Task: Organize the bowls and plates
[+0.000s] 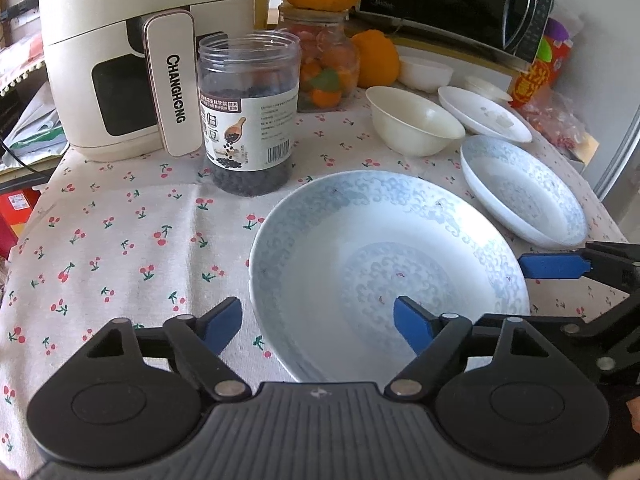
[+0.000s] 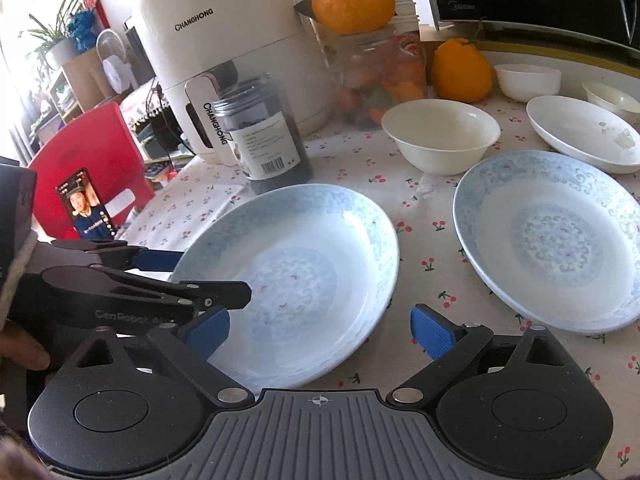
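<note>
A large blue-patterned plate (image 1: 384, 272) (image 2: 296, 280) lies on the cherry-print cloth. My left gripper (image 1: 318, 328) is open and straddles the plate's near-left rim, with one pad on the cloth side and one over the plate's inside. My right gripper (image 2: 320, 332) is open astride the opposite rim in the same way. No pad presses on the plate. A second patterned plate (image 1: 524, 192) (image 2: 552, 240) lies to the right. Behind it are a cream bowl (image 1: 416, 120) (image 2: 440, 136), a white dish (image 1: 484, 114) (image 2: 580, 132) and a small white bowl (image 1: 426, 74) (image 2: 528, 76).
A white air fryer (image 1: 120, 60), a jar of black beans (image 1: 248, 112) and a glass jar (image 1: 324, 68) with an orange on top stand behind the plate. A black microwave (image 1: 460, 0) is at the back right. A red chair (image 2: 92, 168) stands beyond the table's left edge.
</note>
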`<state>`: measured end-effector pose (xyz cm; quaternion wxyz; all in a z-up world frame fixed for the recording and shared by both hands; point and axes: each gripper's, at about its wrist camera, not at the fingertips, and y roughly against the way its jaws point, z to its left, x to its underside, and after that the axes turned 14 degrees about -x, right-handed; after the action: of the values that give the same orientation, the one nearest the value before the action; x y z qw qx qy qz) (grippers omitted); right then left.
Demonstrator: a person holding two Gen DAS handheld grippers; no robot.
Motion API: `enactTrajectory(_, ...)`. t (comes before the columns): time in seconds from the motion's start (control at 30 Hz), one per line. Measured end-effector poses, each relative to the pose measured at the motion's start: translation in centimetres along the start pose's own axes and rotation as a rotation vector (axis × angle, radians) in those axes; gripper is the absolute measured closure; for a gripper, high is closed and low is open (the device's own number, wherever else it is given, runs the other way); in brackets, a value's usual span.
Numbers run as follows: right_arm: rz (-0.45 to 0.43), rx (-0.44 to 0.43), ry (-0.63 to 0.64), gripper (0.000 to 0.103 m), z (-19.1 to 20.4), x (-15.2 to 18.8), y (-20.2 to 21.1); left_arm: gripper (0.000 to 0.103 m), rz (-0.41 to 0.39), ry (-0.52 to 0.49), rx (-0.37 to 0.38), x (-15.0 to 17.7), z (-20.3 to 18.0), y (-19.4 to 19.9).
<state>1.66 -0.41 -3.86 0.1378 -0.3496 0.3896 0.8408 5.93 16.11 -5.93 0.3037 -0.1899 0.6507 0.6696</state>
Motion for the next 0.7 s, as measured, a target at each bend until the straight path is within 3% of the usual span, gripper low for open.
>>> enactTrajectory(0.2,0.011,0.021,0.010,0.011,0.0,0.1,-0.5,0.040,0.017,0.001,0.008,0.1,0.1,-0.2)
enactTrajectory(0.3,0.015,0.027,0.020,0.019,0.1,0.1,-0.7,0.044,0.023,0.004,0.015,0.2,0.1,-0.2)
enactTrajectory(0.5,0.018,0.051,0.025,0.038,0.2,0.0,-1.1,0.049,0.030,0.018,0.013,0.1,0.2,-0.2)
enactTrajectory(0.7,0.029,0.106,0.041,0.070,-0.5,-0.2,-1.5,0.069,0.034,0.062,-0.002,0.0,1.1,-0.1)
